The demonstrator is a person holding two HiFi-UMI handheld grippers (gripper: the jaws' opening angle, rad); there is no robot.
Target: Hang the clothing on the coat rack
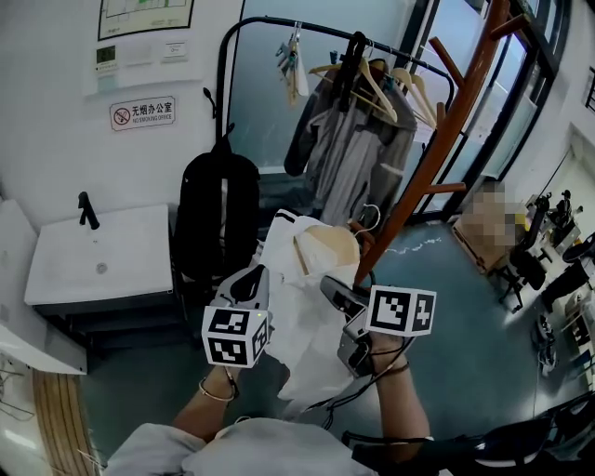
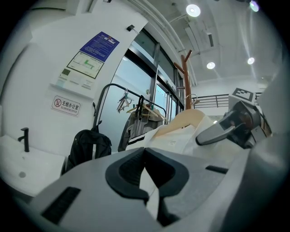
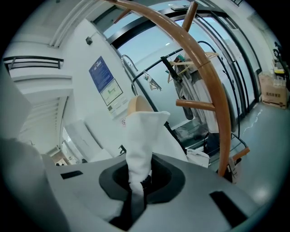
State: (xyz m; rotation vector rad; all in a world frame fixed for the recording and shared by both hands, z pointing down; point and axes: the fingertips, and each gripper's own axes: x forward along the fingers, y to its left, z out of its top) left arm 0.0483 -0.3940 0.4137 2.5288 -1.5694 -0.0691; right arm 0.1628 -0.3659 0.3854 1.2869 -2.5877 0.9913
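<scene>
White wall with a no-smoking sign point(image 1: 141, 112) backs the head view, where a white sink point(image 1: 102, 251) stands at the left and a black backpack point(image 1: 218, 214) hangs beside a black garment rail point(image 1: 279, 23) carrying grey jackets point(image 1: 349, 158) on hangers. To the right, a brown wooden coat rack point(image 1: 437, 149) leans up across the view from the teal floor. Both forearms reach forward and up from the bottom edge, the left wrist wearing a bracelet point(image 1: 218, 392). Between them hangs the white garment point(image 1: 302, 344) on a wooden hanger point(image 1: 325, 244), just in front of the coat rack's pole. The left gripper point(image 1: 253, 279) meets the cloth on its left side and the right gripper point(image 1: 337, 290) meets it on its right. From the left gripper view, the left gripper point(image 2: 146, 158) has its black pads pressed together at the tips, with a strip of white cloth showing between them lower down. Beyond lie the white garment point(image 2: 181, 138), the hanger point(image 2: 190, 118) and the right gripper point(image 2: 226, 129), with the coat rack point(image 2: 185, 77) upright behind. From the right gripper view, the right gripper point(image 3: 138, 181) pinches a fold of the white garment point(image 3: 142, 140), which rises straight up from the pads. The hanger point(image 3: 138, 105) peeks over the fold and the coat rack point(image 3: 213, 90) curves past on the right.
</scene>
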